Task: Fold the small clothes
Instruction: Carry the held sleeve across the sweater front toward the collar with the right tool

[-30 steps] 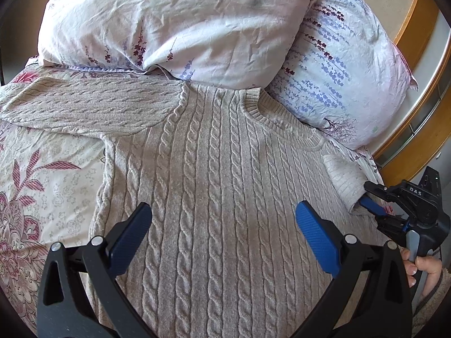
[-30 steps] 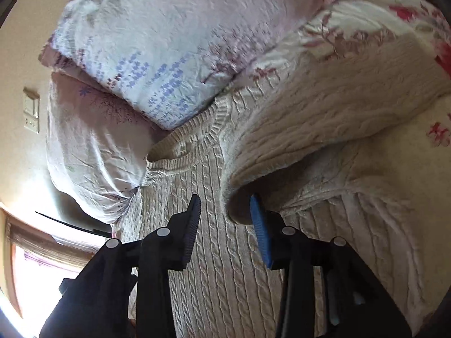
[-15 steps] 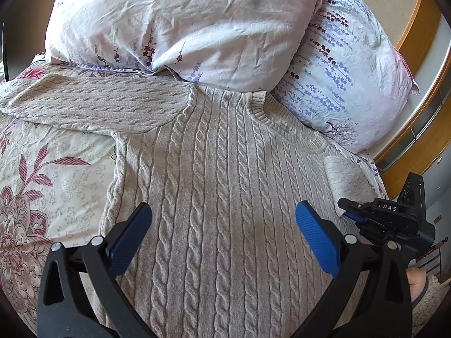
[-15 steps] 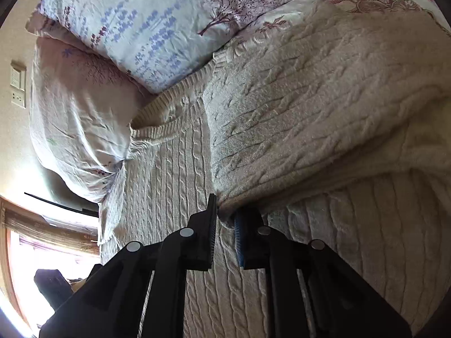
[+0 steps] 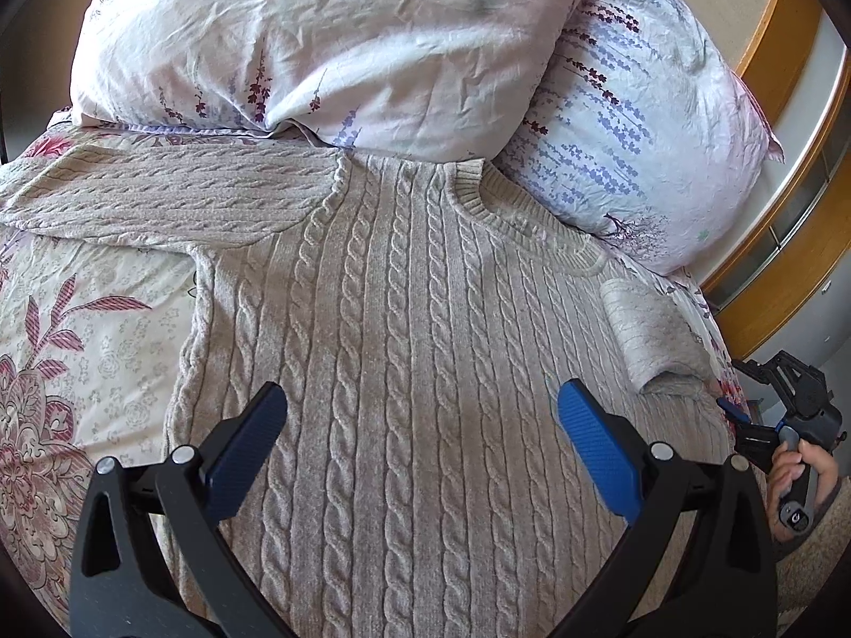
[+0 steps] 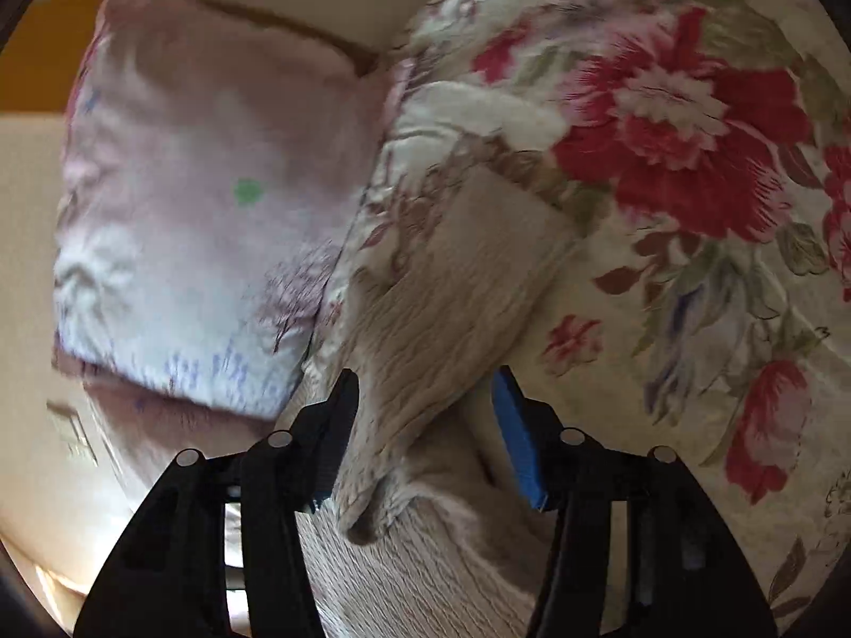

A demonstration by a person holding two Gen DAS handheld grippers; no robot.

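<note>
A beige cable-knit sweater (image 5: 415,351) lies flat on the bed with its collar toward the pillows. One sleeve (image 5: 175,196) stretches out to the left. The other sleeve (image 5: 654,340) lies bunched at the right edge. My left gripper (image 5: 420,404) hovers open over the sweater's chest, with nothing between its blue pads. My right gripper (image 5: 744,425), held by a hand (image 5: 798,468), sits just right of the bunched sleeve. In the blurred right wrist view, the right gripper (image 6: 425,404) has its jaws opening, with the sleeve (image 6: 441,319) loose between them and a gap at the blue pad.
Two floral pillows (image 5: 330,42) (image 5: 638,133) lie against the sweater's collar. The flowered bedsheet (image 5: 80,329) (image 6: 691,133) is bare to the left of the sweater. A wooden window frame (image 5: 787,244) runs along the right side of the bed.
The right gripper was shut on the sleeve half a second ago; its jaws now stand apart. It has swung toward the right edge of the bed and rolled. The left gripper has stayed put.
</note>
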